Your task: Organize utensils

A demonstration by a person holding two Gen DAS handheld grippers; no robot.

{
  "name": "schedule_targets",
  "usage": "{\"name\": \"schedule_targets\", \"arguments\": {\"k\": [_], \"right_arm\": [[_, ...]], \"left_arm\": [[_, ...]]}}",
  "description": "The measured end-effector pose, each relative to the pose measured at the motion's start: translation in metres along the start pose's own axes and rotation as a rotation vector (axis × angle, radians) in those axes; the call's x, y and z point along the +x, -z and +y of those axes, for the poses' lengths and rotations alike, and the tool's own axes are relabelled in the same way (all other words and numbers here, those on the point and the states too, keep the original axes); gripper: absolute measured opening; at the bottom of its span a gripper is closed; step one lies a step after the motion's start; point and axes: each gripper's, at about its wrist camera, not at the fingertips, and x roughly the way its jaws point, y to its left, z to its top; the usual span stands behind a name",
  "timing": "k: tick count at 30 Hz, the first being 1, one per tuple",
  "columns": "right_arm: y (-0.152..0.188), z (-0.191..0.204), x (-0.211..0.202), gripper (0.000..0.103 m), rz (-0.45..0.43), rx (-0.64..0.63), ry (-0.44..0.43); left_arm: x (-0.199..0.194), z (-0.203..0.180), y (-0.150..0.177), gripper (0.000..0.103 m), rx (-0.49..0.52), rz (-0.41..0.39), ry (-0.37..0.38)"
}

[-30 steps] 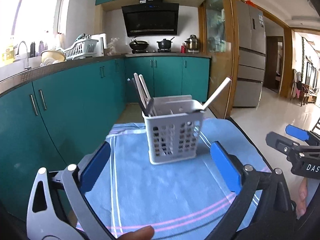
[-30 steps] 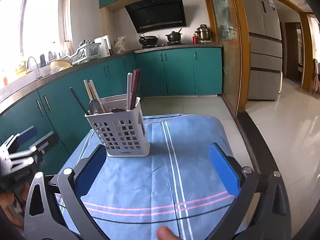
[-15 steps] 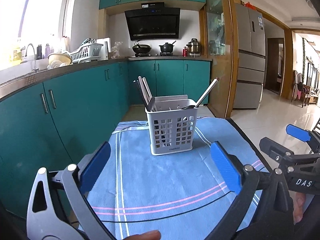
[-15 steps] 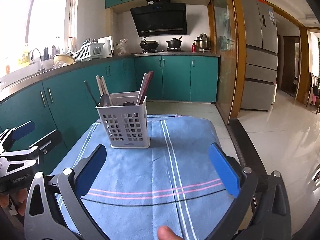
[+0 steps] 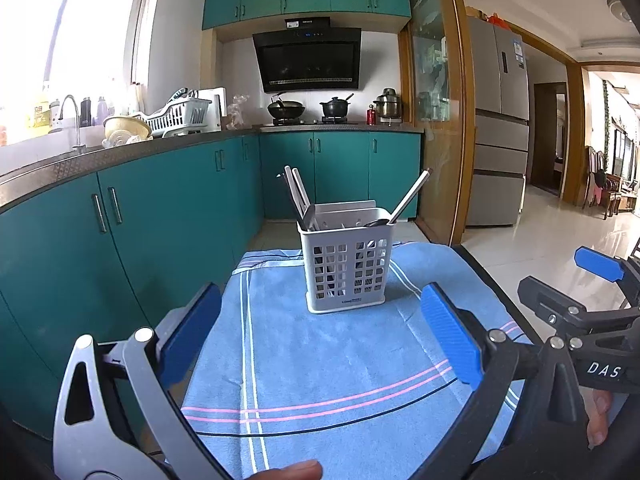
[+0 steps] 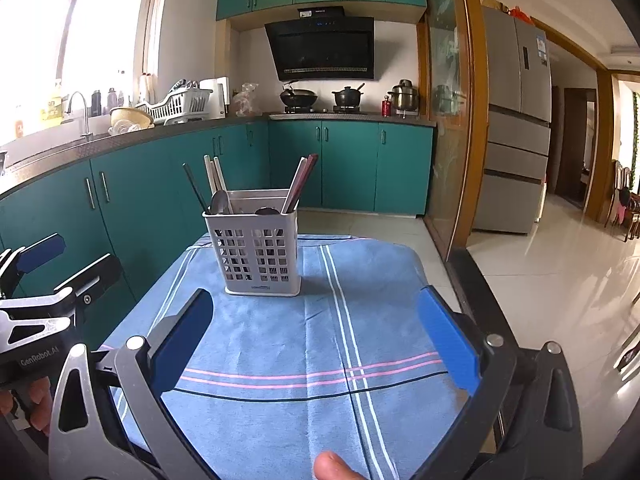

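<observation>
A white perforated utensil caddy (image 5: 346, 262) stands upright on the blue striped cloth (image 5: 340, 364), also in the right wrist view (image 6: 256, 250). It holds chopsticks (image 6: 302, 182), pale sticks (image 5: 296, 194) and spoons (image 6: 220, 202). My left gripper (image 5: 320, 334) is open and empty, held back from the caddy over the near cloth. My right gripper (image 6: 314, 336) is open and empty, also short of the caddy. Each gripper shows at the edge of the other's view: the right one (image 5: 580, 292) and the left one (image 6: 52, 272).
The cloth covers a small table with a dark right edge (image 6: 480, 292). Teal cabinets (image 5: 120, 240) run along the left and back. A counter carries a sink (image 5: 72, 120), dish rack (image 5: 176, 114) and stove pots (image 5: 332, 108). A fridge (image 5: 498, 128) and tiled floor lie to the right.
Both grippers have drawn back from the caddy, which now looks smaller and farther away. Both stay open and empty. The caddy has not moved.
</observation>
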Motion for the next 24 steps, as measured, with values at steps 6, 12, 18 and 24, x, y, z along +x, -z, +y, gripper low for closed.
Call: {"name": "schedule_targets", "arguments": {"k": [6,12,18,24], "right_arm": [[0.0,0.0002,-0.0034,0.1,-0.004,0.001,0.002],[-0.0004,0.0022,-0.0059,0.1,-0.011,-0.002,0.002],[-0.0012,-0.0006,-0.0076,0.1,-0.019,0.002,0.001],[-0.0012,-0.001,-0.0077,0.1,-0.019,0.003,0.001]], "left_arm": [[-0.0014,0.0024,0.0003,0.099,-0.003,-0.005,-0.005],[-0.0021,0.0025,-0.0001,0.099,-0.002,-0.007,-0.005],[-0.0036,0.0048,0.0001,0.099,0.001,-0.013,-0.008],[-0.0044,0.0046,0.0,0.099,0.006,-0.014,-0.004]]}}
